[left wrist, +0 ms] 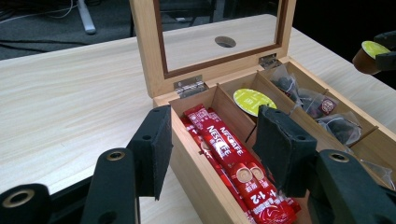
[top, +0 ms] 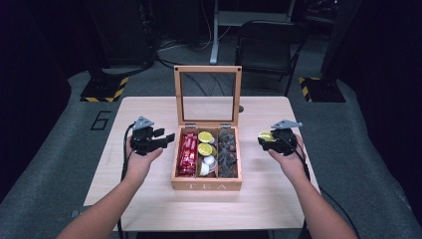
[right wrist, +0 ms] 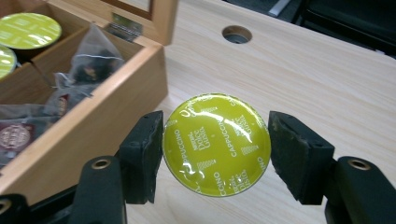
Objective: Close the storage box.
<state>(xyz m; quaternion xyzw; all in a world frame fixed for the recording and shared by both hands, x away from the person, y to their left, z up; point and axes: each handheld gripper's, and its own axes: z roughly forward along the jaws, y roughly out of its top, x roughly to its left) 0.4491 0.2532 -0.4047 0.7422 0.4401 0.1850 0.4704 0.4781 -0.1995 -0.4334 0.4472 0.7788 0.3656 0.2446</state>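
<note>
An open wooden tea box (top: 206, 185) stands mid-table with its glass lid (top: 207, 94) upright. Red Nescafé sachets (top: 187, 153) (left wrist: 229, 158) fill its left compartment. Green-lidded capsules (top: 205, 142) (left wrist: 253, 100) and small white pods (top: 207, 164) lie in the middle one, and tea bags (top: 228, 152) (left wrist: 317, 107) (right wrist: 79, 70) in the right one. My left gripper (top: 166, 137) (left wrist: 212, 135) hovers open beside the box's left wall, with nothing between its jaws. My right gripper (top: 263, 139) (right wrist: 216, 140) is shut on a green-lidded capsule (top: 265, 135) (right wrist: 216, 144) (left wrist: 371, 51), held above the table to the right of the box.
The light wooden table (top: 149, 199) has a round cable hole (top: 241, 108) (right wrist: 236, 34) (left wrist: 225, 41) behind the box's right corner. A black chair (top: 268, 45) and a stand leg (top: 215, 35) stand beyond the far edge. Bare tabletop lies on both sides of the box.
</note>
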